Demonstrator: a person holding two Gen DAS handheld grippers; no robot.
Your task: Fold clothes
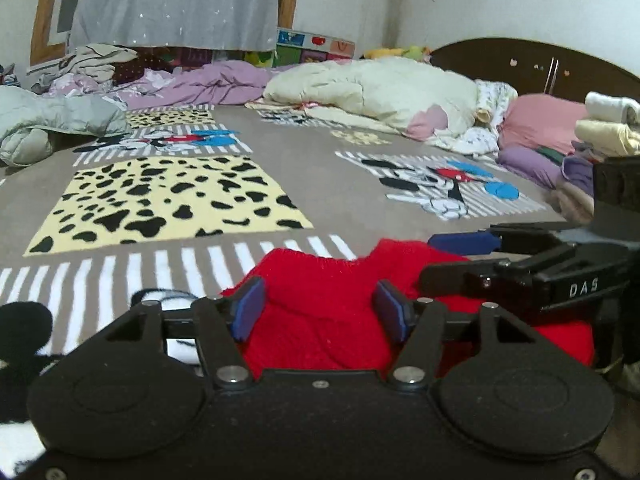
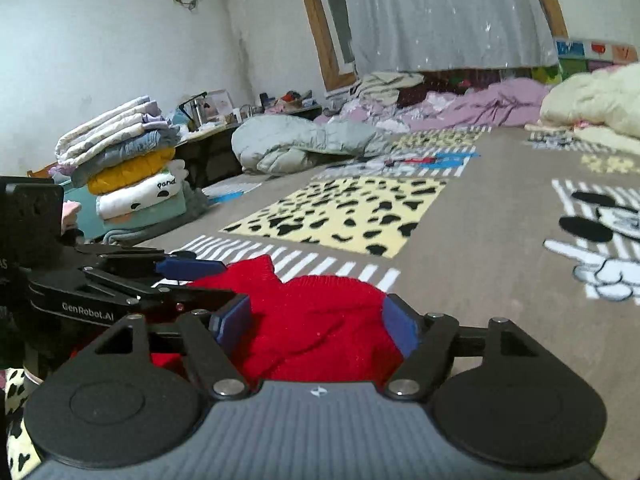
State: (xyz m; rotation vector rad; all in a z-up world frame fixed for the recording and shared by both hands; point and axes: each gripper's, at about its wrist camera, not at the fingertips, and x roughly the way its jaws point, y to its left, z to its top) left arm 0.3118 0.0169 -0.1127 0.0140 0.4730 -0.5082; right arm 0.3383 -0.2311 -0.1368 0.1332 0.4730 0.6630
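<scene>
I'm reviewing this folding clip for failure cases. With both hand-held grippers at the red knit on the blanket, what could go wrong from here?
1. Both jaws stand open around bunched knit: the left hand-held gripper and right hand-held gripper may pinch several layers of the red sweater, spoiling the fold.
2. The two grippers sit close together at one end; they could collide.
3. The patterned blanket lies directly beneath; a pad could catch it too.
</scene>
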